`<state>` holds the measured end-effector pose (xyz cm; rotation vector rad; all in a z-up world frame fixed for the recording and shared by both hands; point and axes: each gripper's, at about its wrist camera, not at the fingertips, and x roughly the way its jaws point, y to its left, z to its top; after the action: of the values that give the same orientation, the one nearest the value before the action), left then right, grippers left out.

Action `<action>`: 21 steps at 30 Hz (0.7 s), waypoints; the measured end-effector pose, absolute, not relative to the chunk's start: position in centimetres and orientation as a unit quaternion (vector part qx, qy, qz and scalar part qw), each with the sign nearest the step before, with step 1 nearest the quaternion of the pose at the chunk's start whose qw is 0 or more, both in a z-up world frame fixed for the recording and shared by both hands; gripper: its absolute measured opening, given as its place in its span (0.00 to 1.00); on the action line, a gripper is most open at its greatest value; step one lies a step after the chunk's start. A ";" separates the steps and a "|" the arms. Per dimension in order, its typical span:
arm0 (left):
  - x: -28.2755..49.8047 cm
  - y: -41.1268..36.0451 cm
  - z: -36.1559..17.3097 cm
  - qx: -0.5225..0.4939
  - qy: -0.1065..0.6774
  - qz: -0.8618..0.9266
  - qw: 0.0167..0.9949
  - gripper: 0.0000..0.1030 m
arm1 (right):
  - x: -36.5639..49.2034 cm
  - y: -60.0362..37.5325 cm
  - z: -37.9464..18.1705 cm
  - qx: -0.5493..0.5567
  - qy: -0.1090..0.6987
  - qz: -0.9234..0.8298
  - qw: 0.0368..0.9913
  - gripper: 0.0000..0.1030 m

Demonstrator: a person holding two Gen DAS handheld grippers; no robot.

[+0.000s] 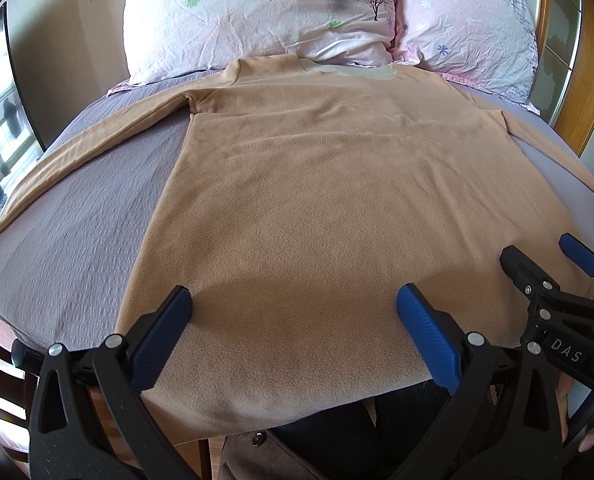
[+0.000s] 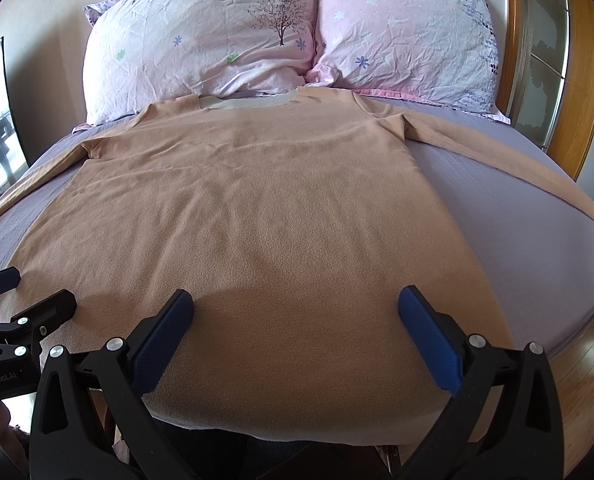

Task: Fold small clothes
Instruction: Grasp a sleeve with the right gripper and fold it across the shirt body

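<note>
A tan long-sleeved fleece top (image 1: 317,184) lies flat on the bed, collar toward the pillows and both sleeves spread outward; it also shows in the right wrist view (image 2: 249,200). Its hem hangs over the near bed edge. My left gripper (image 1: 295,300) is open and empty, just above the hem's left half. My right gripper (image 2: 297,300) is open and empty above the hem's right half. The right gripper also shows in the left wrist view (image 1: 545,256), and the left gripper shows at the left edge of the right wrist view (image 2: 29,288).
The bed has a grey-purple cover (image 1: 81,224). Two pink floral pillows (image 2: 201,40) (image 2: 409,32) lie at the head, touching the collar. A wooden headboard frame (image 2: 589,80) stands at the right. A wood floor (image 2: 585,380) lies beside the bed.
</note>
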<state>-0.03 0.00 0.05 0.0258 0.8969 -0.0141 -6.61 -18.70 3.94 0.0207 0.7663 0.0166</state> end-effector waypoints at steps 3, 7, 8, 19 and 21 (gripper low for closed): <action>0.1 0.0 0.0 0.014 0.431 -0.007 0.902 0.98 | -6.6 -18.9 3.9 0.007 0.365 0.021 0.931 0.99; -0.2 0.1 0.1 0.018 0.422 -0.011 0.906 0.98 | -5.7 -21.9 5.2 0.040 0.348 0.044 0.936 0.99; -0.2 0.1 0.1 0.019 0.420 -0.013 0.907 0.98 | -5.3 -23.8 5.9 0.066 0.333 0.043 0.939 0.99; 1.6 1.8 1.0 -0.016 0.382 -0.068 0.922 0.98 | 1.2 -52.3 7.0 0.404 0.342 -0.211 0.822 0.49; 2.2 2.8 1.7 -0.031 0.366 -0.072 0.927 0.98 | 1.7 -55.5 6.1 0.448 0.334 -0.251 0.790 0.46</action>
<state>2.22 2.82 1.70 -0.0642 0.7504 -0.1485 1.70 -55.48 6.10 0.9649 0.7189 -0.5404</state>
